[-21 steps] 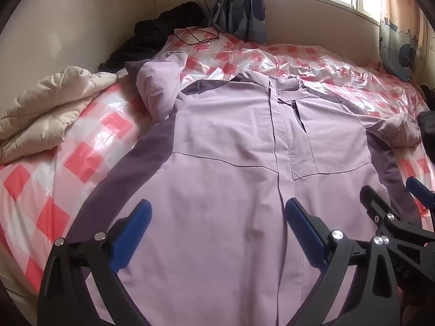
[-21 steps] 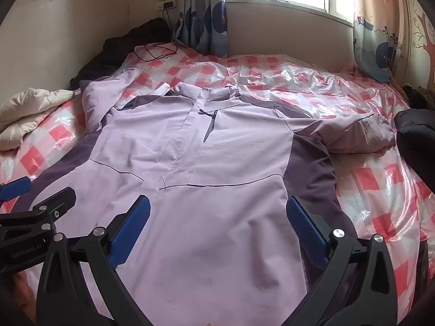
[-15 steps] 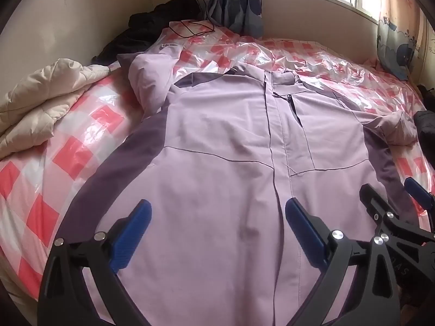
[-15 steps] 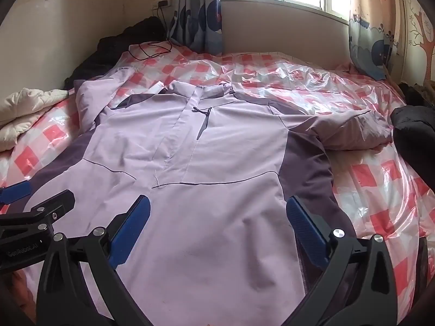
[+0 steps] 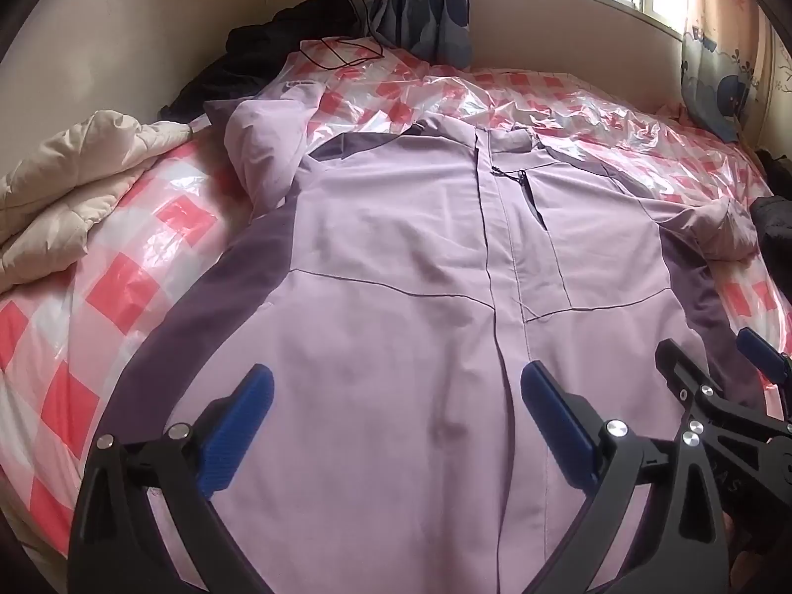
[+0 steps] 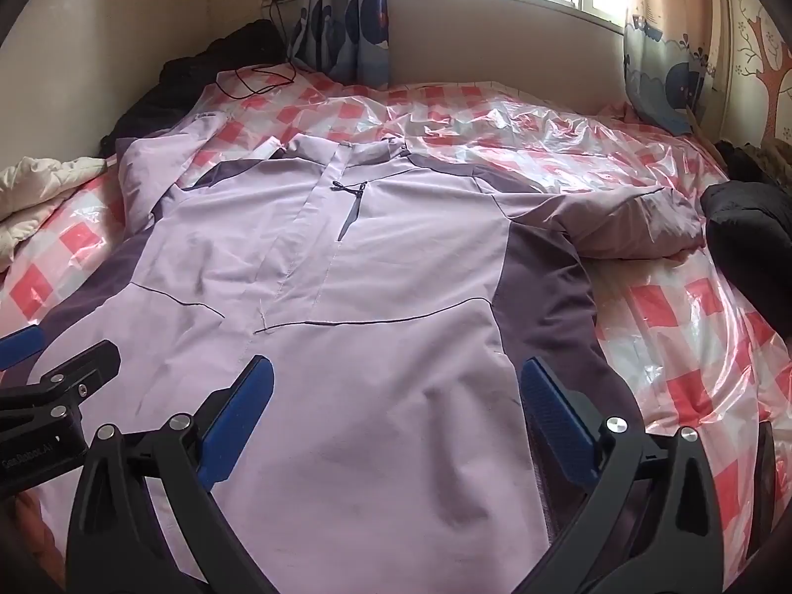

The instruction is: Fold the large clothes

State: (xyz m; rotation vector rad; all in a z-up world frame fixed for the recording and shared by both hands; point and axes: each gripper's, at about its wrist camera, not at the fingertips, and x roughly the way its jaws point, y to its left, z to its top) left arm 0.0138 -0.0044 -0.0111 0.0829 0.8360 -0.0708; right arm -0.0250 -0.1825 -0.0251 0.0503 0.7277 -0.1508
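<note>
A large lilac jacket (image 5: 406, 267) with dark purple side panels lies flat, front up, on the bed; it also shows in the right wrist view (image 6: 376, 297). Its left sleeve (image 5: 262, 158) is bunched at the far left, its right sleeve (image 6: 628, 227) lies folded out to the right. My left gripper (image 5: 396, 396) is open and empty above the jacket's lower front. My right gripper (image 6: 396, 391) is open and empty above the lower right part. Each gripper shows at the edge of the other's view.
The bed has a pink checked cover under clear plastic (image 6: 495, 119). A cream quilt (image 5: 74, 183) lies at the left edge. Dark clothes (image 5: 257, 49) and a black cable (image 5: 341, 52) lie at the far left corner. A black garment (image 6: 747, 232) lies at the right edge.
Both grippers have moved slightly forward over the jacket and lower towards it. Both stay open. The jacket has not moved.
</note>
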